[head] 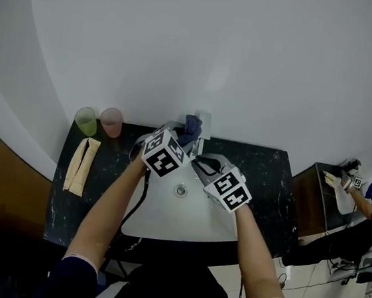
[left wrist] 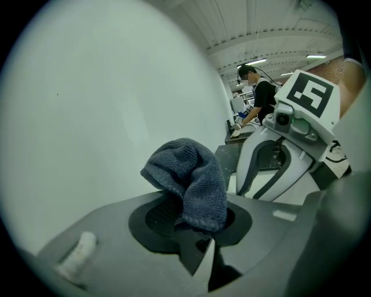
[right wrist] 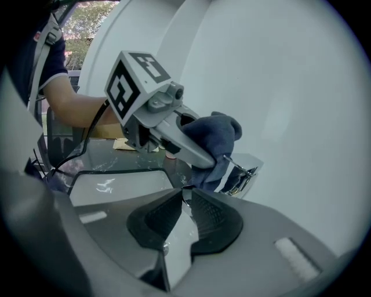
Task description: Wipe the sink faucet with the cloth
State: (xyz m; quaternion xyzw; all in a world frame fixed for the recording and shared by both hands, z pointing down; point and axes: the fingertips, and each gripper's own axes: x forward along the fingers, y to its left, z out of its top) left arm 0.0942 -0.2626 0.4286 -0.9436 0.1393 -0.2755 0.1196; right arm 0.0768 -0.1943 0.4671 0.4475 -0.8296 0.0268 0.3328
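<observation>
White wall rises behind the black table (head: 269, 184) with its white sink (head: 171, 217). The left gripper (left wrist: 194, 225) jaws squeeze the blue cloth (left wrist: 188, 180), just beside the faucet (right wrist: 243, 171) at the sink's far side. The right gripper (right wrist: 184, 209) jaws are closed on the faucet's shiny spout.

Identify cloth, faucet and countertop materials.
cloth: dark blue looped terry or microfibre, soft, matte.
faucet: polished metal, likely chrome-plated, mirror reflections.
countertop: glossy black with pale flecks, looks like stone, possibly laminate.
</observation>
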